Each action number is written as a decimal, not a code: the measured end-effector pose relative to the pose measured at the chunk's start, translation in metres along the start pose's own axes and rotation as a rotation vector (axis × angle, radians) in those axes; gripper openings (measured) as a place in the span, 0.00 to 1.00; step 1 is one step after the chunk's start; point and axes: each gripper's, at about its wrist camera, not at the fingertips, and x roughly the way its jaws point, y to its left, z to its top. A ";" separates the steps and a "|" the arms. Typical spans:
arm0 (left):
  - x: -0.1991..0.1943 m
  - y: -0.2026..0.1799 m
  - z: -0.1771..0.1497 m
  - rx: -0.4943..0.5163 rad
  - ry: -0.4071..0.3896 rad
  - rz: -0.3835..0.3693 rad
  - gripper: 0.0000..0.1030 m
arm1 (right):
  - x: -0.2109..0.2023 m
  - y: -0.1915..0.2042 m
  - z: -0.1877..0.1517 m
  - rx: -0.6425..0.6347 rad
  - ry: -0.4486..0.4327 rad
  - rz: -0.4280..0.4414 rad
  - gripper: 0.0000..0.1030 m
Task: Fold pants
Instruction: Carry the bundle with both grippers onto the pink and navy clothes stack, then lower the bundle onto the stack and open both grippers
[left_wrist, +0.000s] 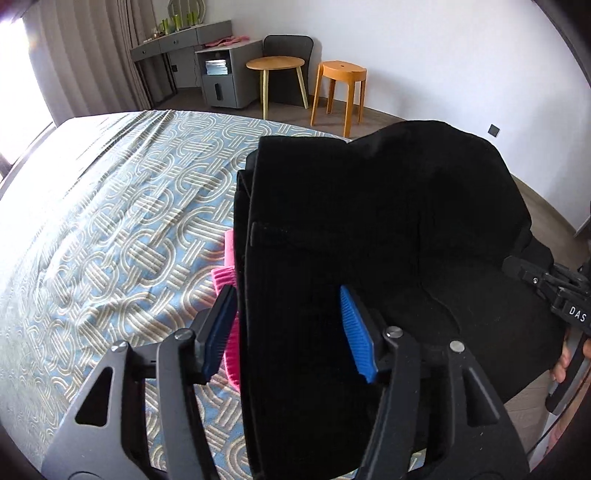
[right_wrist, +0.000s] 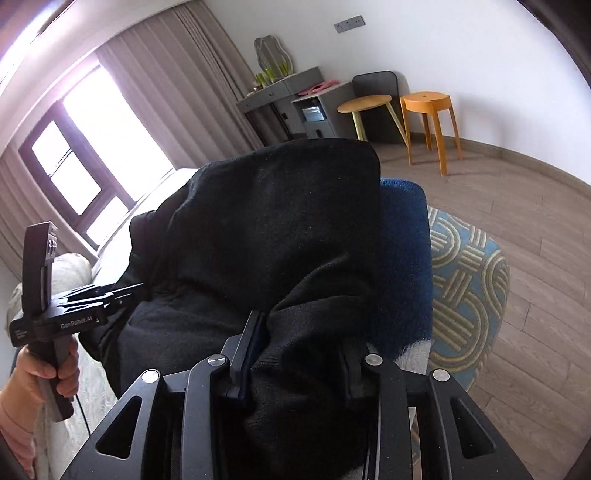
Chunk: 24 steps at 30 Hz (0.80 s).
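Both my grippers hold the black pants (left_wrist: 369, 229) over the bed (left_wrist: 110, 221).
Left gripper (left_wrist: 288, 328) jaws wide, fabric between — right gripper (right_wrist: 295, 354) jaws clenched on cloth.

The pants (left_wrist: 369, 229) hang between both claws over the bed (left_wrist: 110, 221), stools (left_wrist: 341, 92) beyond.

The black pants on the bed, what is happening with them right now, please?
A person is folding the black pants over a bed with a patterned cover, with a hand-held tool in each hand. The left tool stands open around a folded edge of the fabric. The right tool is shut on a bunch of the cloth. The pants are partly folded and look lifted. A pink garment and a blue one lie beside them.
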 end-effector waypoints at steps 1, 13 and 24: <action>-0.004 -0.006 0.000 0.007 -0.010 0.020 0.57 | -0.001 0.004 0.001 -0.013 0.003 -0.020 0.34; -0.081 -0.044 -0.007 0.048 -0.148 -0.003 0.58 | -0.093 0.041 -0.007 -0.070 -0.071 -0.191 0.43; -0.162 -0.053 -0.101 0.037 -0.183 -0.020 0.61 | -0.151 0.109 -0.072 -0.098 -0.125 -0.294 0.48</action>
